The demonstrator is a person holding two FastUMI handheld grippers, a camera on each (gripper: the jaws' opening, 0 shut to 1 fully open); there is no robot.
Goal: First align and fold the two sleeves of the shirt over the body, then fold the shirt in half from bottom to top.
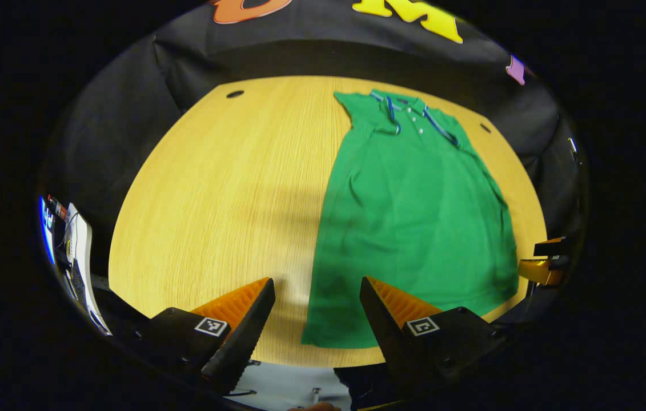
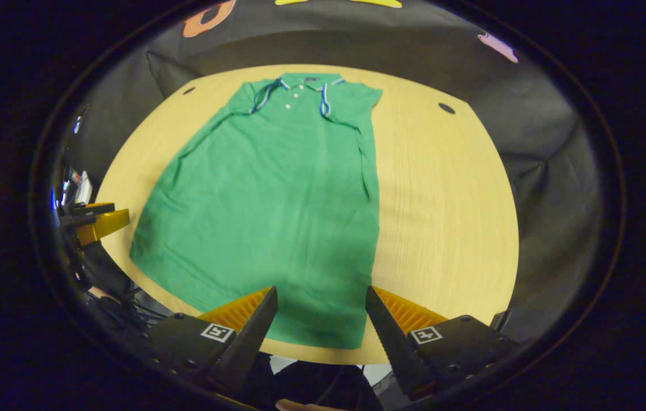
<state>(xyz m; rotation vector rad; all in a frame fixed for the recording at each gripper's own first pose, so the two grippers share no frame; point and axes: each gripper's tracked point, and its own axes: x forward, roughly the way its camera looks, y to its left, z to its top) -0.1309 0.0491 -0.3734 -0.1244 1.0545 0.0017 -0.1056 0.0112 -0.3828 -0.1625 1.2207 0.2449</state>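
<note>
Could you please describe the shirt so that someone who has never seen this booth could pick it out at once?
Start from the round wooden table in front of the black cloth wall. Lying flat on it is the shirt, with its collar at the far edge and its hem nearest the two grippers. It is a plain green polo with blue-and-white collar trim and small white buttons, sleeves already folded in.
</note>
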